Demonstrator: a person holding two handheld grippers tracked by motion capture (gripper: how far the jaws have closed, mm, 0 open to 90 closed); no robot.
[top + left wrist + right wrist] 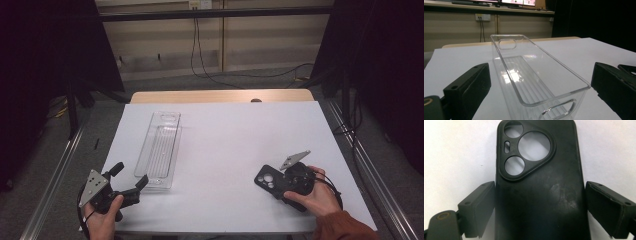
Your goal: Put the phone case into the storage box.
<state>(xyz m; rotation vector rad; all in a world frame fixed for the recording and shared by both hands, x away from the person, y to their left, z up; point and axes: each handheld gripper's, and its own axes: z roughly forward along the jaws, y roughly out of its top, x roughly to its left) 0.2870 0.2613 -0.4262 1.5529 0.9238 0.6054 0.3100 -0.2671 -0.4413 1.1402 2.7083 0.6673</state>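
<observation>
High view: matte black phone case (269, 180) flat on white table cover (235, 135), camera cut-outs toward the left, under right gripper (280, 186); clear ribbed plastic tray (160, 150) lengthwise away, left gripper (131, 181) at its near end.
Left gripper view: jaws wide, either side of tray's (534, 82) handle end, gripping nothing.
Right gripper view: case (541, 190) lengthwise between spread jaws, left pad touching, right apart.
</observation>
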